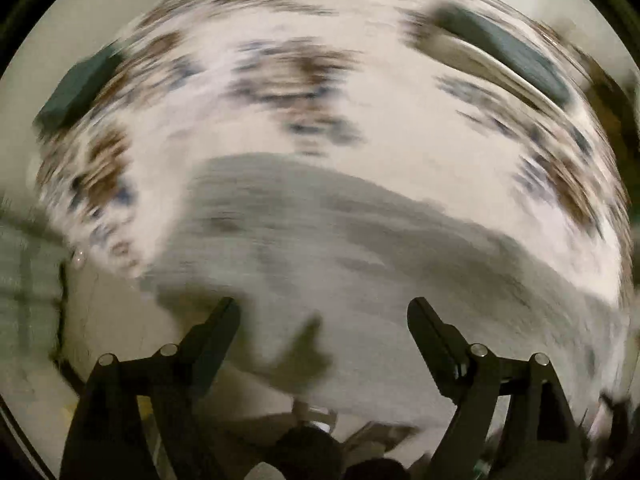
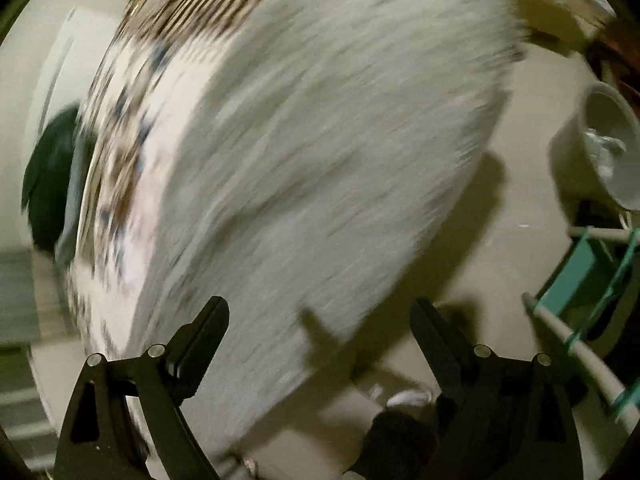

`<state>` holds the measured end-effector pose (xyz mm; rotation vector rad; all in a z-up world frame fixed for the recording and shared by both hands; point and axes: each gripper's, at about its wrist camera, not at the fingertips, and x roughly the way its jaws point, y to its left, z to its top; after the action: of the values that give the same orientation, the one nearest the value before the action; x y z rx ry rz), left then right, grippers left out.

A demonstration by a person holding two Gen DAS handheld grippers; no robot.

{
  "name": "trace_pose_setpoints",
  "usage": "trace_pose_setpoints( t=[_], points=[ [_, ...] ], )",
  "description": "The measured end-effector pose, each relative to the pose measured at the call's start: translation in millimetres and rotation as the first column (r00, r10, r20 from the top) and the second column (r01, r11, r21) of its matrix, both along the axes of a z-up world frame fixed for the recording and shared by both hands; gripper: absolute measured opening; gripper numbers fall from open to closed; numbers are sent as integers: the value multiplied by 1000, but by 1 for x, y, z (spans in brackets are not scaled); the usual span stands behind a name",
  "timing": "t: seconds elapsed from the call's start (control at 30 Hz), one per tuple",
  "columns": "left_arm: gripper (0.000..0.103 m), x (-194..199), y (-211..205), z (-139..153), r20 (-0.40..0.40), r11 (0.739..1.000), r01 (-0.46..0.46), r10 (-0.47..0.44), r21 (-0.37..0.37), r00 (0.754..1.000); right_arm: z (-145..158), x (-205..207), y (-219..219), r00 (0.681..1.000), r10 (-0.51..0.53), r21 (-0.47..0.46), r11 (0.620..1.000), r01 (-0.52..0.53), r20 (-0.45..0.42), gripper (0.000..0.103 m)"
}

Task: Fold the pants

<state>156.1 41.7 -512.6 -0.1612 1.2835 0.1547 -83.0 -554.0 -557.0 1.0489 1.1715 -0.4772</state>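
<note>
Below, grey pants [image 1: 360, 248] on patterned cloth [image 1: 280, 80], left tongs [image 1: 323, 314] and right tongs [image 2: 320, 316] both spread wide, empty.

Grey pants [image 1: 360, 248] [image 2: 320, 160] flat on patterned cloth, blurred.

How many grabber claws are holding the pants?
0. The left gripper hangs open above the grey pants; the right gripper is open above them too, empty.
</note>
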Motion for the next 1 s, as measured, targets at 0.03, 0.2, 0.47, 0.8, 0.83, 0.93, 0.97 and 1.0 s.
trace_pose_setpoints(
  t=[0.03, 0.2, 0.47, 0.8, 0.83, 0.93, 0.97, 1.0],
  points=[
    [86, 2, -34, -4, -9, 998, 67, -67, -19, 998, -2, -6, -19, 999, -36, -11, 999, 36, 18, 93],
    [86, 12, -152, -35, -84, 963, 257, -264, -85, 961, -28, -31, -113, 959, -245, 57, 969, 239, 144, 93],
    [86, 28, -281, -87, -190, 890, 449, -455, -76, 870, -93, -51, -201, 839, -487, 264, 865, 427, 242, 89],
    [96, 42, -313, -121, -283, 888, 458, -447, -28, 849, -100, -16, -210, 810, -399, 291, 911, 294, 430, 62],
    [99, 44, -311, -122, -283, 894, 446, -437, -37, 854, -102, -10, -211, 780, -415, 334, 901, 278, 469, 78],
    [103, 53, -305, -126, -288, 905, 421, -421, -63, 860, -100, -1, -215, 751, -401, 361, 904, 230, 525, 77],
    [103, 57, -306, -128, -293, 907, 416, -416, -67, 861, -100, 4, -215, 747, -383, 359, 910, 206, 543, 75],
    [103, 60, -306, -129, -294, 910, 410, -411, -69, 863, -100, 8, -214, 751, -363, 357, 916, 181, 551, 75]
  ],
)
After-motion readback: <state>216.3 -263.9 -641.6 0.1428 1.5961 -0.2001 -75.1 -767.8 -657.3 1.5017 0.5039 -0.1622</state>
